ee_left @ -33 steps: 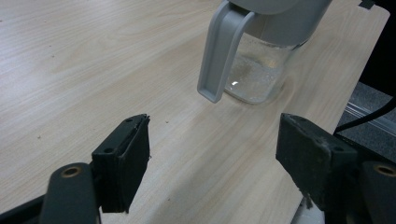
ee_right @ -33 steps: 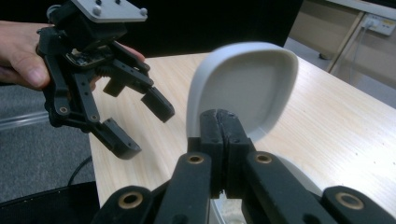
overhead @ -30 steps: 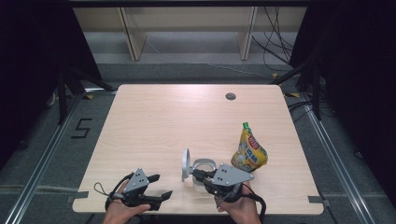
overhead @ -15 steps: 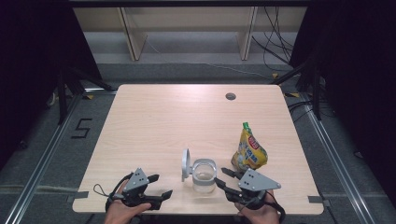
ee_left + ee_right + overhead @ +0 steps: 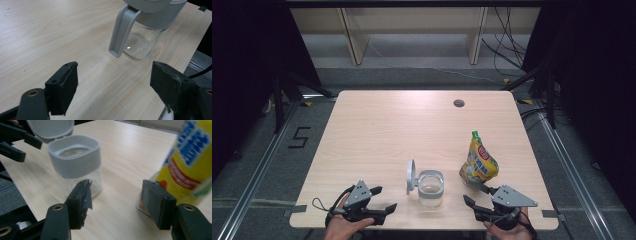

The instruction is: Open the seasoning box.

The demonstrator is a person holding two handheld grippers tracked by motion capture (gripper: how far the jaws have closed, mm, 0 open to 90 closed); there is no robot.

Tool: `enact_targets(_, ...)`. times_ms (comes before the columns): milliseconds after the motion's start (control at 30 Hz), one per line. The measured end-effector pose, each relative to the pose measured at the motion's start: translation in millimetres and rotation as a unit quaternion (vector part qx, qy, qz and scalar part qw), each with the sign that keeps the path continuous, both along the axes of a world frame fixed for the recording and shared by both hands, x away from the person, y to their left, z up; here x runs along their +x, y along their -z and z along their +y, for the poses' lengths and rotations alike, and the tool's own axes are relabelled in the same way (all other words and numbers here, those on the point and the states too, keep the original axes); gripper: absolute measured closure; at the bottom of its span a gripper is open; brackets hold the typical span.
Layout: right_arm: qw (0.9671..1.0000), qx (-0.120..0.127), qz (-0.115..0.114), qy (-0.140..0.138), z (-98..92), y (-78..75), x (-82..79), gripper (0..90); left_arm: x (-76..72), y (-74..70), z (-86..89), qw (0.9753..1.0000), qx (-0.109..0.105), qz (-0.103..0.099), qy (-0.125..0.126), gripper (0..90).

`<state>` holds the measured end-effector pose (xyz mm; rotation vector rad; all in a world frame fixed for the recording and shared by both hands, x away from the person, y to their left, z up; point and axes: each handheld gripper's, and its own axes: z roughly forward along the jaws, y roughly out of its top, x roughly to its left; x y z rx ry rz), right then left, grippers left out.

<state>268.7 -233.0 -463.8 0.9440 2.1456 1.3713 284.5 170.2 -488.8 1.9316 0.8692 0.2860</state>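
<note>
Clear glass jar with a grey rim (image 5: 431,188) and raised grey flip lid (image 5: 411,176) stands near the front edge of the light wooden table (image 5: 387,130) in the high view, between the left gripper (image 5: 382,209) and right gripper (image 5: 477,199), a yellow snack pouch (image 5: 479,162) just right. Left gripper view: jaws apart, jar (image 5: 145,37) beyond them. Right gripper view: jaws apart, jar (image 5: 77,167) far left, pouch (image 5: 187,157) right.
</note>
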Motion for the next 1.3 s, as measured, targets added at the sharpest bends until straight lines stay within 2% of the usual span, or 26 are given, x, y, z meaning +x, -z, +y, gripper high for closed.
enact_targets(33, 0.9999, 0.001, 0.011, 0.007, -1.6, 0.0, -1.5, 40.2, 0.0, -0.1, 0.2, 1.0, 0.001, 0.0, 0.0, 21.8)
enact_targets(67, 0.9999, -0.003, 0.002, 0.013, -4.5, 0.5, -1.1, 40.1, 0.4, -0.4, 1.3, 0.9999, 0.01, -0.002, 0.002, 21.8)
enact_targets(167, 0.9997, -0.009, 0.011, 0.019, -10.5, 1.9, -2.1, 40.2, 0.2, -0.1, 0.8, 1.0, 0.008, -0.002, 0.002, 21.8)
enact_targets(200, 0.9995, -0.004, 0.015, 0.029, -12.4, 2.2, -2.7, 40.1, 1.0, -0.2, 2.1, 0.9998, 0.019, -0.003, 0.004, 21.8)
enact_targets(267, 0.9992, -0.005, 0.015, 0.037, -16.2, 2.5, -2.6, 39.8, 0.7, 0.6, 0.7, 1.0, 0.008, -0.001, 0.004, 21.8)
enact_targets(333, 0.9983, -0.001, 0.02, 0.055, -19.0, 3.8, -3.0, 39.0, 0.6, -0.2, 1.2, 0.9999, 0.016, -0.003, 0.003, 21.8)
enact_targets(367, 0.9984, -0.005, 0.016, 0.054, -21.2, 4.1, -1.6, 38.2, 0.3, 0.1, 0.7, 0.9999, 0.01, -0.002, 0.002, 21.8)
enact_targets(433, 0.9976, 0.0, 0.017, 0.068, -24.1, 5.5, 0.4, 36.0, 1.0, 0.1, 1.0, 0.9999, 0.01, -0.004, 0.004, 21.8)
enact_targets(467, 0.9976, -0.008, 0.012, 0.068, -25.3, 6.9, 2.6, 35.3, 1.1, 0.6, 0.6, 1.0, 0.006, -0.002, 0.002, 21.8)
enact_targets(600, 0.9959, -0.012, 0.012, 0.089, -27.6, 10.2, 6.8, 30.0, 1.2, 0.5, 0.7, 1.0, 0.006, -0.003, 0.002, 21.8)
enact_targets(633, 0.9947, -0.002, 0.021, 0.101, -26.1, 11.1, 6.8, 28.1, 1.3, 0.5, 0.6, 1.0, 0.006, -0.003, 0.002, 21.8)
enact_targets(700, 0.9947, -0.009, 0.005, 0.102, -28.2, 13.3, 14.0, 24.4, 1.5, 0.6, 0.5, 1.0, 0.006, -0.003, 0.002, 21.9)
enact_targets(733, 0.9948, -0.005, 0.005, 0.102, -27.3, 15.0, 17.2, 21.6, 1.5, 0.7, 0.5, 1.0, 0.006, -0.003, 0.002, 21.8)
enact_targets(767, 0.9933, -0.005, 0.021, 0.114, -25.5, 14.9, 15.8, 20.7, 1.5, 0.8, 0.4, 1.0, 0.005, -0.003, 0.001, 21.8)
enact_targets(833, 0.9951, -0.009, 0.007, 0.098, -24.4, 18.5, 22.2, 19.6, 1.6, 1.0, 0.2, 1.0, 0.002, -0.002, -0.001, 21.9)
enact_targets(900, 0.9949, -0.016, 0.002, 0.1, -22.1, 20.9, 25.7, 16.8, 2.0, 0.8, 0.6, 1.0, 0.005, -0.004, 0.0, 21.9)
enact_targets(933, 0.994, -0.013, 0.008, 0.108, -20.9, 21.1, 25.8, 16.6, 1.7, 0.8, 0.2, 1.0, 0.003, -0.003, 0.0, 21.9)
enact_targets(967, 0.9941, -0.007, 0.003, 0.109, -19.8, 22.4, 28.0, 16.5, 1.7, 0.8, 0.1, 1.0, 0.003, -0.003, 0.0, 21.9)
enact_targets(1000, 0.9936, -0.011, -0.004, 0.112, -19.1, 23.4, 30.2, 15.9, 1.7, 0.6, 0.3, 1.0, 0.004, -0.005, 0.001, 21.9)
enact_targets(1067, 0.9928, -0.005, -0.002, 0.12, -17.6, 24.9, 33.6, 15.7, 1.4, 0.0, 0.4, 1.0, 0.004, -0.006, -0.002, 21.9)
enact_targets(1100, 0.9934, -0.004, -0.004, 0.115, -16.5, 25.7, 36.2, 15.8, 2.1, -0.6, 1.2, 0.9999, 0.01, -0.011, 0.001, 21.9)
enact_targets(1133, 0.9926, 0.0, 0.003, 0.121, -13.3, 26.6, 36.3, 15.7, 2.4, -0.6, 1.5, 0.9999, 0.011, -0.012, 0.002, 21.9)
enact_targets(1200, 0.9933, -0.013, -0.008, 0.115, -13.0, 28.6, 41.6, 15.7, 3.3, -0.4, 2.9, 0.9998, 0.017, -0.011, 0.003, 21.9)
enact_targets(1233, 0.9931, -0.018, -0.016, 0.115, -11.9, 29.4, 43.5, 15.7, 2.7, -0.1, 2.3, 0.9999, 0.012, -0.006, -0.002, 21.9)
enact_targets(1267, 0.9929, -0.007, -0.009, 0.118, -9.7, 30.8, 45.2, 15.8, 2.7, -0.3, 2.0, 0.9999, 0.009, -0.006, -0.003, 21.9)
enact_targets(1300, 0.9925, -0.013, -0.022, 0.12, -9.9, 32.1, 47.9, 15.7, 2.4, -0.4, 1.5, 1.0, 0.003, -0.005, -0.003, 21.9)
